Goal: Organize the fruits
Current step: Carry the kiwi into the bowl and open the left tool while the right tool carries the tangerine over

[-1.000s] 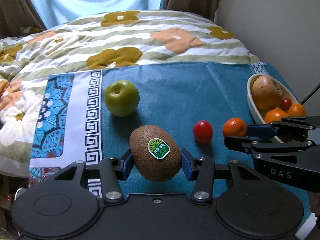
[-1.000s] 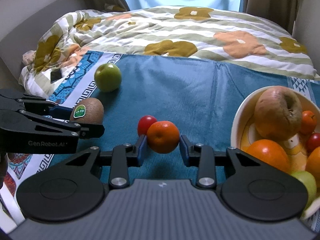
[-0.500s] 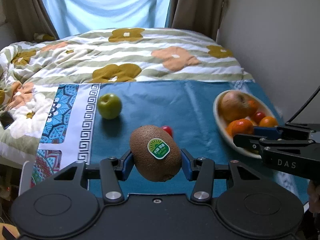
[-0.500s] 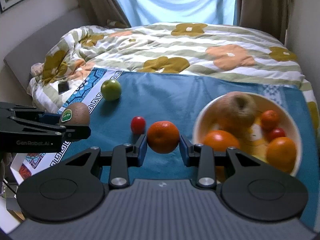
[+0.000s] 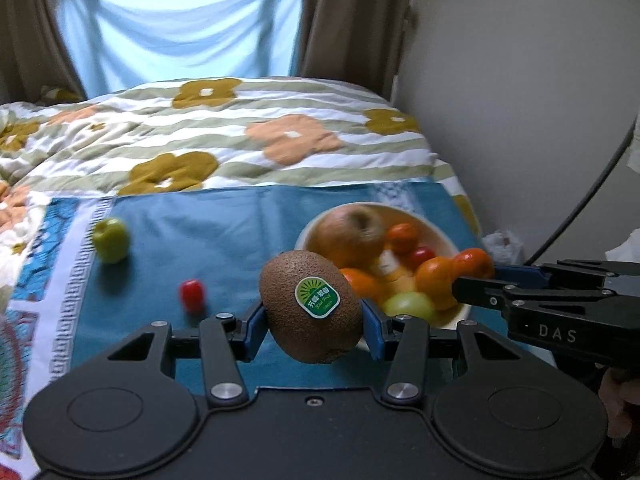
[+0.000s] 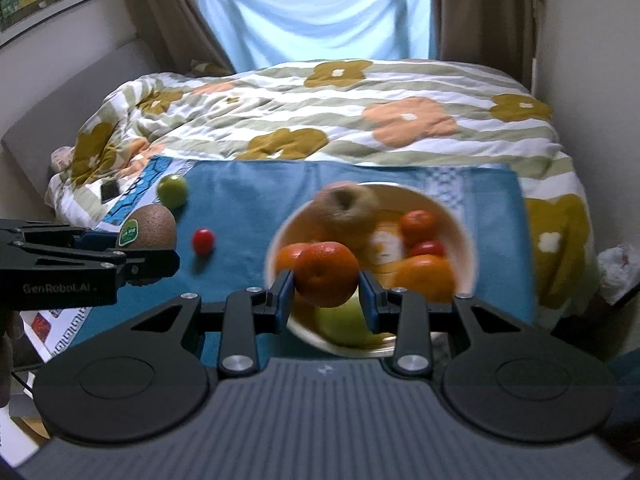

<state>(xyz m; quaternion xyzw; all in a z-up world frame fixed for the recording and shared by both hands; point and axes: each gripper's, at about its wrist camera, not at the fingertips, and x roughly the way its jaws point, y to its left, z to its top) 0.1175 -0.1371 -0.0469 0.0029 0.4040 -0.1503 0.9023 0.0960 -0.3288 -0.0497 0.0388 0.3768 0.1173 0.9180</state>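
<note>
Left wrist view: left gripper (image 5: 311, 322) clamps a stickered kiwi (image 5: 311, 306) above the teal cloth (image 5: 224, 220), near the bowl (image 5: 444, 236). Right gripper (image 6: 326, 292) pinches a mandarin (image 6: 326, 274) over the bowl's near rim. A green apple (image 5: 111, 239) and cherry tomato (image 5: 192, 295) lie on the cloth, spread over a floral duvet (image 5: 240, 136) before a curtained window (image 5: 176, 20).
</note>
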